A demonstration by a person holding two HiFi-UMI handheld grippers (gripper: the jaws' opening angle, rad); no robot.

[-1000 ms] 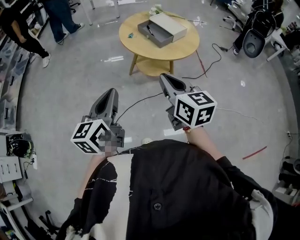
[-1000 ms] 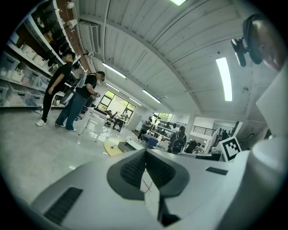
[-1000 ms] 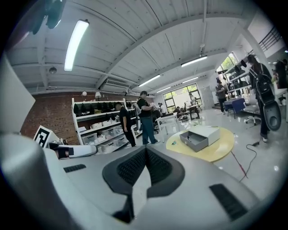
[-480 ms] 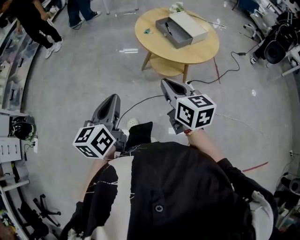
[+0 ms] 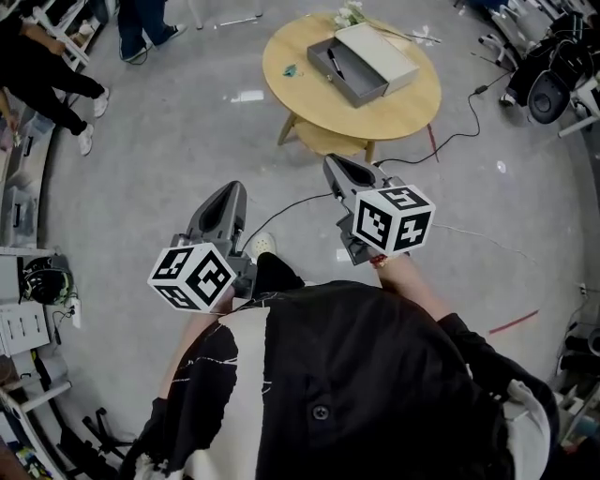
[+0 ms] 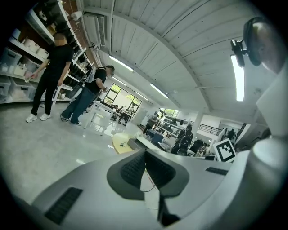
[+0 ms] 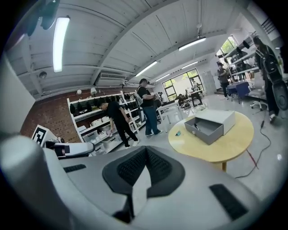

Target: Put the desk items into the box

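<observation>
Pressing their jaws fully together, both claws are carrying nothing: the right gripper (image 5: 336, 161) and the left gripper (image 5: 232, 187) are pointing forward over bare floor, well apart from the work.

The task's things are sitting ahead on the round table (image 5: 403, 103). The grey box (image 5: 380, 54) is lying there with its open compartment (image 5: 345, 77) facing the person, a dark pen-like thing (image 5: 335, 64) is already lying inside it, and a small teal item (image 5: 290, 69) is resting on the tabletop just beside it.

The step in hand, as I am judging it, is closing the gap to the table. Doing it well is meaning stepping clear of the black cable (image 5: 281, 202) trailing across the floor, stopping with the teal item within easy reach, and spreading one claw's jaws before lowering onto it, since clenched jaws are only going to push it away.

Much is staying unclear. The teal item is showing too small to identify. A pale sprig (image 5: 352, 14) is lying near the box's far end, partly cut off at the frame's top. Anything behind the box is being hidden. In the left gripper view the table is appearing only as a sliver beyond the jaws.
</observation>
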